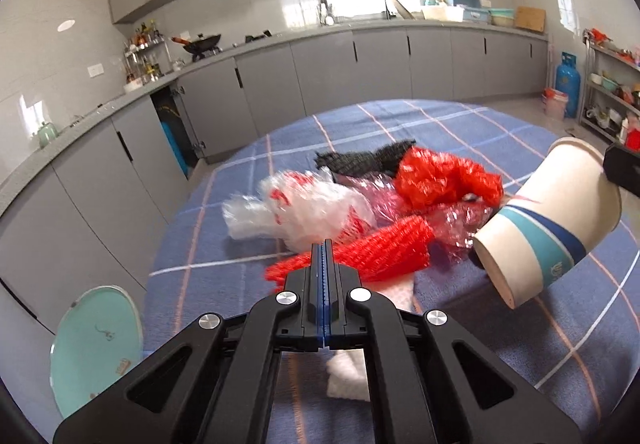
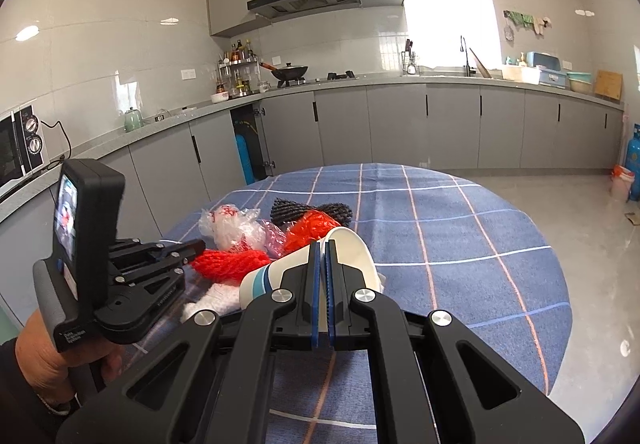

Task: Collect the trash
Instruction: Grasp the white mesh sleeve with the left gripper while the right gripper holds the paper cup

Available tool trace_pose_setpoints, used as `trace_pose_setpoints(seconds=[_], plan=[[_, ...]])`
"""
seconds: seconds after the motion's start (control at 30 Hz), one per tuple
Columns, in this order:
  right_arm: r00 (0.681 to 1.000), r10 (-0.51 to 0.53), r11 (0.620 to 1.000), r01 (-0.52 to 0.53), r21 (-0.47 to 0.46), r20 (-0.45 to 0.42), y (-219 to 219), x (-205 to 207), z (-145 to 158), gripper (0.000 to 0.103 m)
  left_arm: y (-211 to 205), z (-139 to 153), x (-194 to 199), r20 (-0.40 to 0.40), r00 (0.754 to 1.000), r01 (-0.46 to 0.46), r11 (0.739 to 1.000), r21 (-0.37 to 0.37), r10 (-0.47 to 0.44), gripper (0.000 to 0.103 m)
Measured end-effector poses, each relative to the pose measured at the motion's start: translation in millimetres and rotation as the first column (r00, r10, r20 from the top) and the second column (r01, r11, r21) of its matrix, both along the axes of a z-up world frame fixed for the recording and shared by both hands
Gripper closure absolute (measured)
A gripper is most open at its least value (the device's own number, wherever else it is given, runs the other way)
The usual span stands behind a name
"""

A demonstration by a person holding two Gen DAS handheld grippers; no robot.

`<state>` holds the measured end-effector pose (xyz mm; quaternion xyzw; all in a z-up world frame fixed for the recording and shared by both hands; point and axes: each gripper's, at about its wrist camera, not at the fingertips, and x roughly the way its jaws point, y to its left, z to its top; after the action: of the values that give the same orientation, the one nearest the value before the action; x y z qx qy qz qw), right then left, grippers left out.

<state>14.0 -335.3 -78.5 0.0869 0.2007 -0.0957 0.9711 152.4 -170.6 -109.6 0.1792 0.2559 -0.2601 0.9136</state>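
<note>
The left gripper (image 1: 324, 244) had its blue-padded jaws pressed together, and the tips met on the near end of a red mesh net (image 1: 380, 252), apparently pinching it, though the contact itself was hard to make out. A white crumpled tissue (image 1: 348, 376) lay on the round table (image 1: 500, 344) under that gripper, close to the near edge. The table carried a blue checked cloth.

The right gripper (image 2: 323, 244) was clamped on the rim of a white paper cup (image 2: 352, 248), one jaw inside the mouth and one outside. The cup was tilted on its side, with its blue-banded base pointing toward the left gripper and its mouth away from the pile. In the right wrist view a person's hand (image 2: 44, 356) gripped the left tool's handle at the lower left.

Beyond the red net, toward the middle of the table, sat the rest of the trash: a clear plastic bag with red print (image 1: 304, 204) on the left, pinkish cellophane (image 1: 372, 200) beside it, and a second bunch of red mesh (image 1: 444, 176) touching the cup's side. A black mesh piece (image 1: 360, 158) lay behind them, farthest into the table.

Off the table's near left edge stood a pale green round lid or stool top (image 1: 96, 344). Grey kitchen cabinets (image 1: 340, 72) ran along the far wall.
</note>
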Motion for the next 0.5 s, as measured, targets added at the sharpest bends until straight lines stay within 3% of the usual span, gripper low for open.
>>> trace_pose_setpoints(seconds=[0.4, 0.47, 0.5], plan=[[1.0, -0.023, 0.999, 0.024, -0.043, 0.017, 8.3, -5.8, 8.9, 0.1, 30.0, 16.1, -2.1, 0.042, 0.998, -0.051, 0.998, -0.021, 0.052, 0.102], [0.999, -0.043, 0.998, 0.044, -0.043, 0.008, 5.3, -9.6, 6.8, 0.1, 30.6, 14.1, 0.8, 0.022, 0.998, -0.064, 0.997, -0.034, 0.065, 0.093], [0.999, -0.05, 0.998, 0.05, -0.037, 0.003, 3.7, -11.8, 5.5, 0.1, 30.5, 12.8, 0.6, 0.013, 0.998, -0.066, 0.997, -0.038, 0.066, 0.074]])
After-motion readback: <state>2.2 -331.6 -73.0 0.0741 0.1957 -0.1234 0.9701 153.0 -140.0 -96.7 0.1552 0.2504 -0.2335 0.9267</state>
